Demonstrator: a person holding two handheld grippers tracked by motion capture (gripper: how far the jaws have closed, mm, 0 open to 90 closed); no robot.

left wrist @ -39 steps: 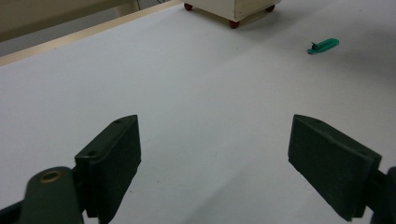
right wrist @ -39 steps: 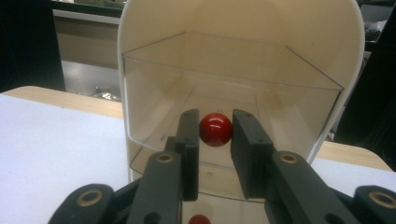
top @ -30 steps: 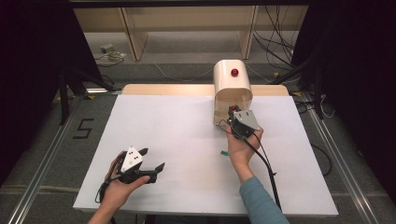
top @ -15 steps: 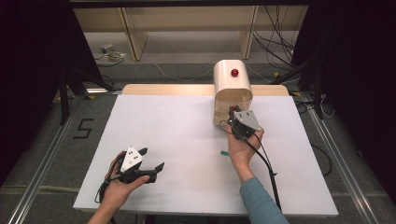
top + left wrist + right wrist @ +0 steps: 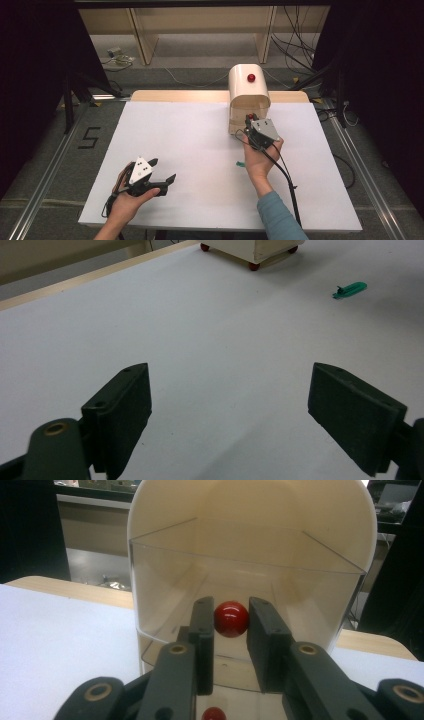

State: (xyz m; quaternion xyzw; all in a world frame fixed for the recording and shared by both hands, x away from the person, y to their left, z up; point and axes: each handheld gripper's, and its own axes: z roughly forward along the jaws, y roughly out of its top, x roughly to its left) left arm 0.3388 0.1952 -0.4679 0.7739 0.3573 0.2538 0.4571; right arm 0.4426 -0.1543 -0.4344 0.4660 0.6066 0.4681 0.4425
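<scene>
Here, R gripper clamps red knob | knob on clear door of cream box, counter's far side, directly ahead | L gripper wide open, empty, well apart.

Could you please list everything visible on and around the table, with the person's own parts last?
Cabinet: one, cream, arched top, far right of table, red feet.
Drawer: one, clear plastic, in the cabinet front.
Red knob: one, on the drawer front, between the right tongs' pads.
Top knob: one, red, on the cabinet's arch.
Green clip: one, small, on the sheet near the right hand.
Table sheet: one, white.
Shelving: wooden, beyond the table.
Left tongs: black, open, near-left.
Right tongs: black, closed on the red knob.
</scene>
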